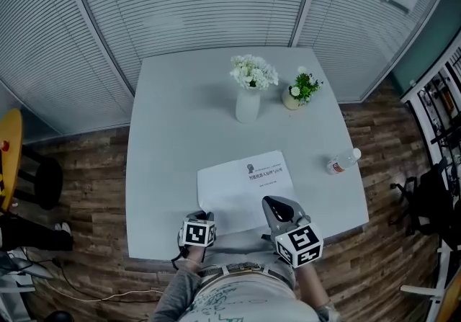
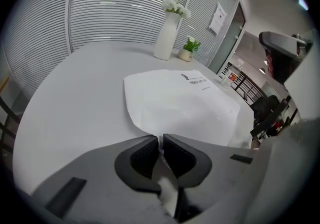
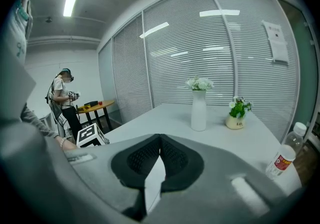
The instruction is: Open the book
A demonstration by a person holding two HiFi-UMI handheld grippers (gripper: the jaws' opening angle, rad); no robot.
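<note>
Thin, likely floppy book (image 2: 185, 102) offers its near corner to the barely parted, empty left gripper (image 2: 160, 138); right gripper (image 3: 160, 137) is closed.

A pale grey, roughly square table (image 1: 166, 140) was seen, and four things were carried on its top. A thin white book (image 1: 245, 184) was laid flat near the front edge, its cover turned up with a small block of print on it, and it was set slightly askew to that edge. Towards the far side a tall white vase (image 1: 247, 106) of white flowers was stood upright, and a small potted plant (image 1: 297, 94) was placed just beside it on the right. A clear bottle (image 1: 343, 162) with a red-and-white label was stood near the right edge, well apart from the book.
</note>
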